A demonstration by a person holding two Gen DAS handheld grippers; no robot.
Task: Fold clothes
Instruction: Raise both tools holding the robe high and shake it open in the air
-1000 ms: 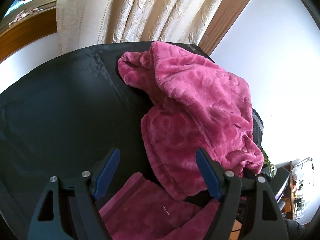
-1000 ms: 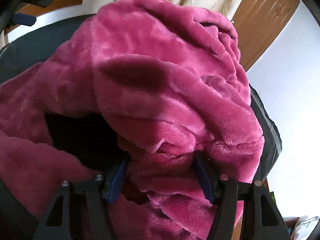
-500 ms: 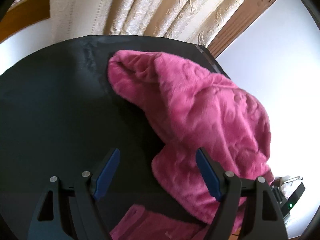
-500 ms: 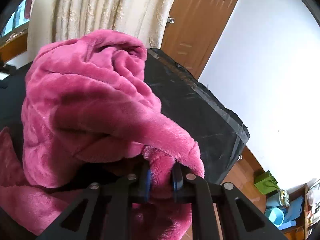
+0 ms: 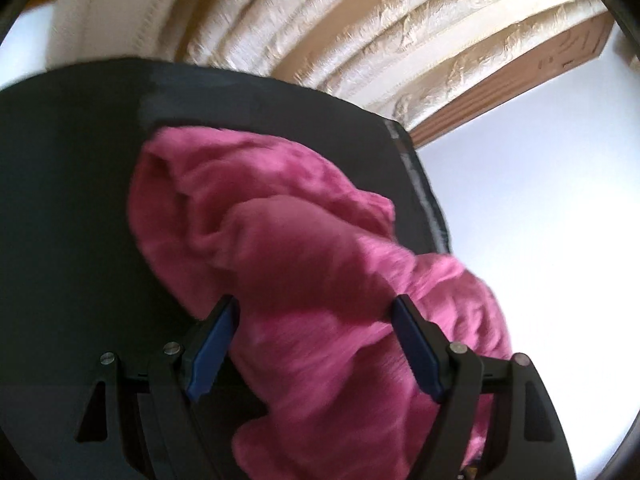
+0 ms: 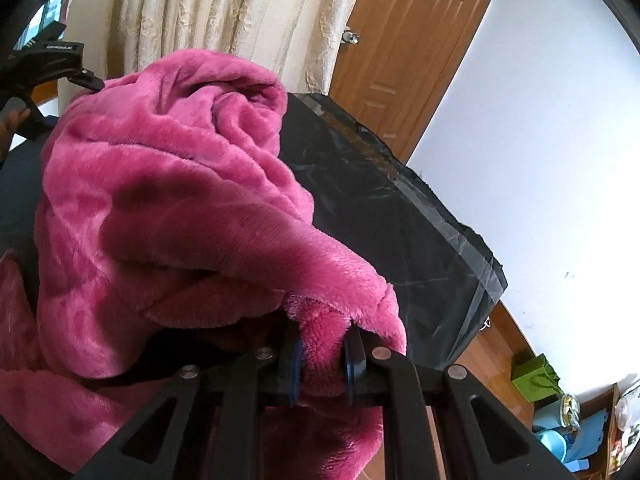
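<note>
Left wrist view: the left tongs (image 5: 312, 344) are standing wide, closing slightly, with a fold of the pink fleece garment (image 5: 288, 248) lying between the blue pads (image 5: 212, 344) — the blur is hiding whether they are touching it. The garment is lying heaped on the black tabletop (image 5: 68, 200), spilling over its near edge.

Right wrist view: the right tongs (image 6: 322, 364) are pinching nearly closed on a thick edge of the garment (image 6: 168, 184) — lifting it off the tabletop (image 6: 380, 216). Cream curtains (image 6: 224, 16) are hanging behind.
</note>
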